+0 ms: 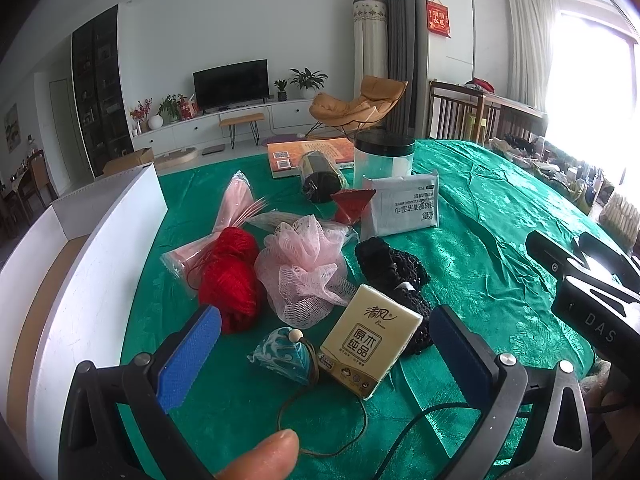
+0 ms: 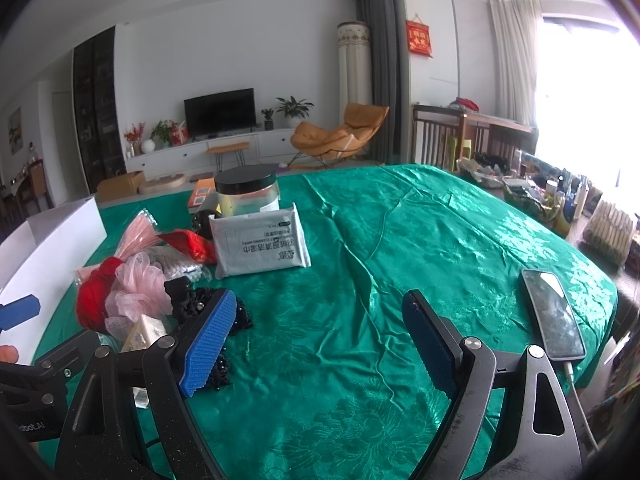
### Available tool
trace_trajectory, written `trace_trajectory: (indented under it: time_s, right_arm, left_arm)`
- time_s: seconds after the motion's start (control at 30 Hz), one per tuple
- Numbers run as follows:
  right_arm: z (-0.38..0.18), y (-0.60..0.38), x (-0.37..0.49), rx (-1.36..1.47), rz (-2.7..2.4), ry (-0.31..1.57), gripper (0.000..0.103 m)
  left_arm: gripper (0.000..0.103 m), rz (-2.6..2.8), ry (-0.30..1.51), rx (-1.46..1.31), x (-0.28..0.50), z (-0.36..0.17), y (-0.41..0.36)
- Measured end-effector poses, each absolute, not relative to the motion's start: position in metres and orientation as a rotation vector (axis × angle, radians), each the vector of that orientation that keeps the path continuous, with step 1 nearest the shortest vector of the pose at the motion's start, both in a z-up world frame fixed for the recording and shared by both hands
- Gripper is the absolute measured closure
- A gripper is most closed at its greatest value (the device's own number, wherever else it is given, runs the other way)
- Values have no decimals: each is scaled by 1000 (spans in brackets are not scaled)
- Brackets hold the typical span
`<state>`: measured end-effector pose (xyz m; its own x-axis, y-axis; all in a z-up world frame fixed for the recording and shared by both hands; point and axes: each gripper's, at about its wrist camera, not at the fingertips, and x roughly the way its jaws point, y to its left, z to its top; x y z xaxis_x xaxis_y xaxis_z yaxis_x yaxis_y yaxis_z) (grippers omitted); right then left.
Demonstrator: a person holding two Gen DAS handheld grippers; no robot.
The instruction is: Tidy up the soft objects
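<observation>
Both my grippers are spread wide and empty: my left gripper point(image 1: 324, 328) hovers over the clutter, my right gripper point(image 2: 320, 320) over bare green cloth on the surface point(image 2: 400, 240). Beneath the left one I count one tissue pack point(image 1: 370, 340), one teal pouch point(image 1: 284, 354) with a bead and cord, one pink mesh puff point(image 1: 304, 264), one red yarn ball point(image 1: 230, 276) and one black beaded net point(image 1: 390, 268), all bunched together. Farther back lie one wipes packet point(image 1: 404, 206), one pink wrapped bundle point(image 1: 236, 204) and one black-lidded jar point(image 1: 384, 156). One white box point(image 1: 80, 248) stands at the left edge, one phone point(image 2: 554, 316) at the right.
</observation>
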<state>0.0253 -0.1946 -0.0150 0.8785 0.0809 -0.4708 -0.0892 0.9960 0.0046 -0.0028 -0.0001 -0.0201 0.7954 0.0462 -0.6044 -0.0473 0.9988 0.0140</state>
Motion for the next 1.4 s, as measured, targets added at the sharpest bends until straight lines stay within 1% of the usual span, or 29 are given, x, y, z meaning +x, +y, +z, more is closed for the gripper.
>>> trace_trajectory:
  time_s: [1.4]
  right_arm:
    - [-16, -195, 25, -10, 91, 491, 16]
  left_arm:
    - [0, 57, 663, -3, -1, -26, 1]
